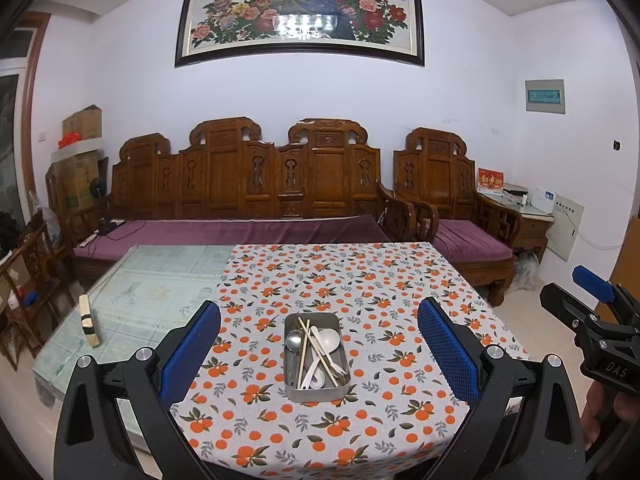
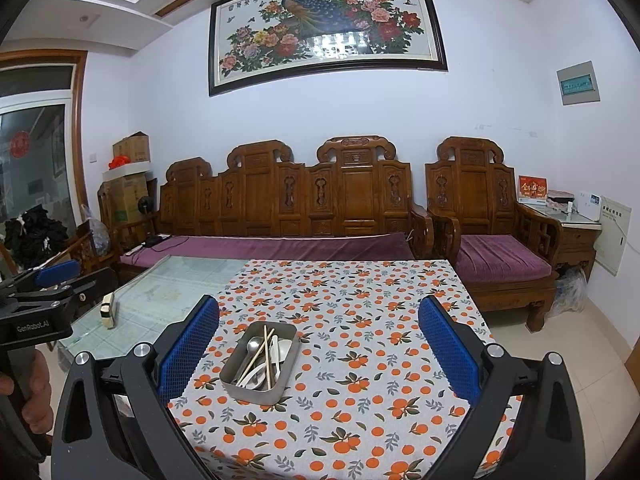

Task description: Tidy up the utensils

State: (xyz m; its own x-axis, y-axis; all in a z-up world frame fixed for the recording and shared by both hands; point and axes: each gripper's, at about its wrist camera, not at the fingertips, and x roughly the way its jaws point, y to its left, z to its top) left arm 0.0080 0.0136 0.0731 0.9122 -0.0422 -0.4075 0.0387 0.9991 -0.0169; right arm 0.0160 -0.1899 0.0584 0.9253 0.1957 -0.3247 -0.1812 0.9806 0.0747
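Right now I hold both tools above the near edge of the surface [image 1: 400, 280], which is covered by a cloth printed with oranges. My left tool [image 1: 319, 354] has its blue-padded fingers spread wide, holding nothing. My right tool [image 2: 319, 350] is likewise spread wide and holding nothing. Between the left tool's fingers, farther along the cloth, sits a rectangular metal tray [image 1: 317, 356]. Inside it, jumbled together, lie a metal spoon [image 1: 294, 340], white plastic spoons [image 1: 330, 340] and wooden chopsticks [image 1: 305, 346] crossing over them. In the right wrist view the same metal tray [image 2: 260, 364] appears left of centre, close to the left finger. To the left of the cloth the surface is bare glass, and a small pale block [image 1: 89, 320] with dark bands stands on it. Behind the surface stand a carved wooden sofa [image 1: 248, 184] with a purple cushion and a matching armchair [image 1: 460, 200]. A framed peacock painting [image 1: 300, 12] hangs on the wall.
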